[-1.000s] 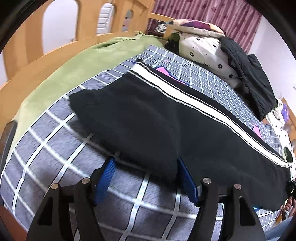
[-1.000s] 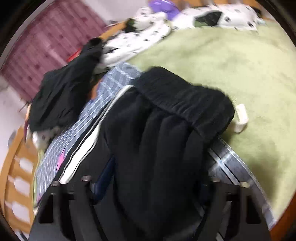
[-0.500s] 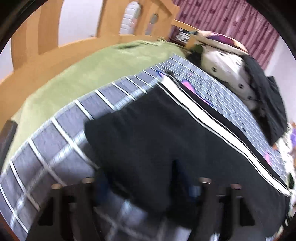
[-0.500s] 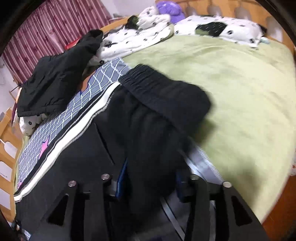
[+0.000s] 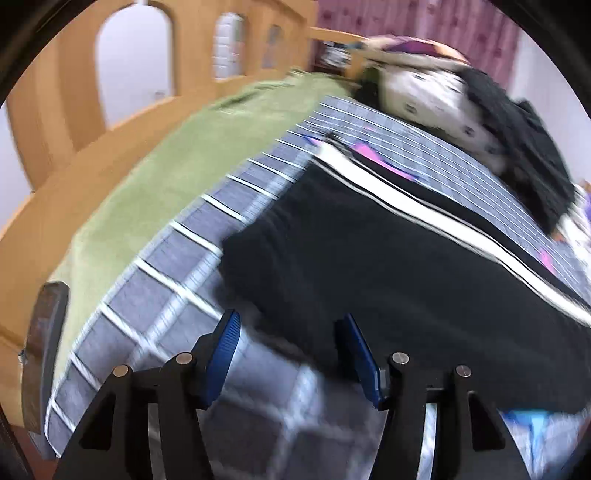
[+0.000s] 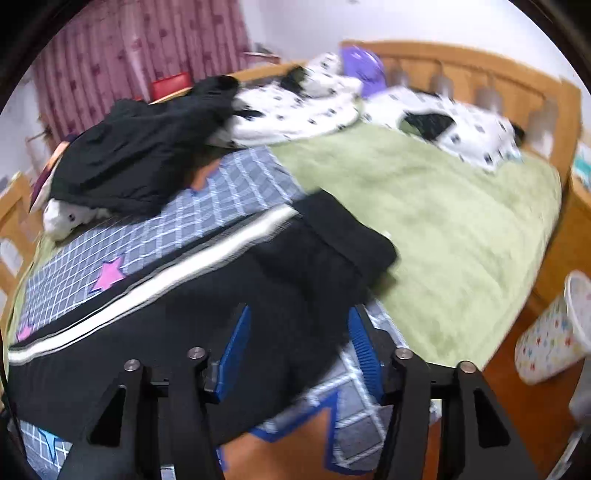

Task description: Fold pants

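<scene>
- A light wooden bed frame [image 6: 480, 74] with a slatted headboard stands against a pale wall [image 6: 369, 18].
- Dark pink patterned curtains [image 6: 147, 48] hang behind the bed.
- A wooden panel with arched cut-outs [image 5: 74, 92] edges the bed.
- A reddish-brown wooden floor [image 6: 535, 413] holds a white bin with coloured dots [image 6: 550, 332].
</scene>
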`<action>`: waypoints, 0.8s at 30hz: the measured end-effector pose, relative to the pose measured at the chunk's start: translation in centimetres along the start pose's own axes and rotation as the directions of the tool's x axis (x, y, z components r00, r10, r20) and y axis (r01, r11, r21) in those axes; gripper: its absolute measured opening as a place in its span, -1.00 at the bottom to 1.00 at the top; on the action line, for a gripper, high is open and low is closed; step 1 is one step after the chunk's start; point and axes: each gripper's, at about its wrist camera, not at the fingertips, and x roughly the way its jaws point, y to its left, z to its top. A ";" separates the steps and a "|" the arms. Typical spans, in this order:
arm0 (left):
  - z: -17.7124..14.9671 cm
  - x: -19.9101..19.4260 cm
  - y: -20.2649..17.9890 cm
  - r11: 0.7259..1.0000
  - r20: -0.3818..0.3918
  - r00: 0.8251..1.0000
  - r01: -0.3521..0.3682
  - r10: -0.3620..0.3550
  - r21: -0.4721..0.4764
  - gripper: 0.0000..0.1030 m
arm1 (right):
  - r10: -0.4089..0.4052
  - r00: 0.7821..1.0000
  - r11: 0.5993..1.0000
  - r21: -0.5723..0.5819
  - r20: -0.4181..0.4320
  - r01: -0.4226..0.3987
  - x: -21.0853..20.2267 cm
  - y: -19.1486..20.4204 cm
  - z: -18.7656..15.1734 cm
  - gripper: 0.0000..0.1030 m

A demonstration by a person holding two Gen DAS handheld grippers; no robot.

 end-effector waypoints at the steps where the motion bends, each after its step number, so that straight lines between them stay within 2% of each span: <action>1: -0.3 -0.6 -0.3 1.000 -0.006 1.000 0.018 -0.018 0.024 0.09 | 0.006 1.000 1.000 -0.020 0.011 -0.006 -0.1 1.1 0.2 0.17; 4: -1.3 -3.0 -1.3 0.995 0.029 0.999 0.040 -0.043 0.086 0.09 | 0.024 0.999 0.996 -0.090 0.029 -0.022 0.0 4.7 0.7 0.19; 9: -1.1 -5.1 -2.2 0.990 0.045 0.992 0.111 -0.115 0.085 0.09 | 0.115 0.993 0.972 -0.204 -0.021 -0.117 1.8 10.6 0.4 0.20; 11: -0.7 -4.9 -2.6 0.991 0.055 0.993 0.104 -0.108 0.078 0.09 | 0.141 0.990 0.963 -0.227 -0.027 -0.144 2.6 12.3 0.1 0.20; 14: 0.9 -4.1 -3.6 0.991 0.069 0.993 0.089 -0.096 0.097 0.09 | 0.148 0.989 0.961 -0.240 0.019 -0.139 3.6 14.6 -0.1 0.20; 17: 3.4 -2.6 -4.3 0.992 0.084 0.994 0.054 -0.064 0.113 0.09 | 0.210 0.977 0.956 -0.201 -0.043 -0.214 5.9 16.4 0.4 0.19; 19: 5.4 -0.9 -4.6 0.993 0.066 0.997 0.028 -0.035 0.114 0.09 | 0.222 0.973 0.953 -0.197 -0.061 -0.230 7.2 17.8 0.9 0.20; 24: 9.4 3.2 -4.5 0.993 0.023 0.999 -0.037 0.034 0.113 0.09 | 0.246 0.964 0.927 -0.264 -0.101 -0.265 10.5 21.8 1.4 0.20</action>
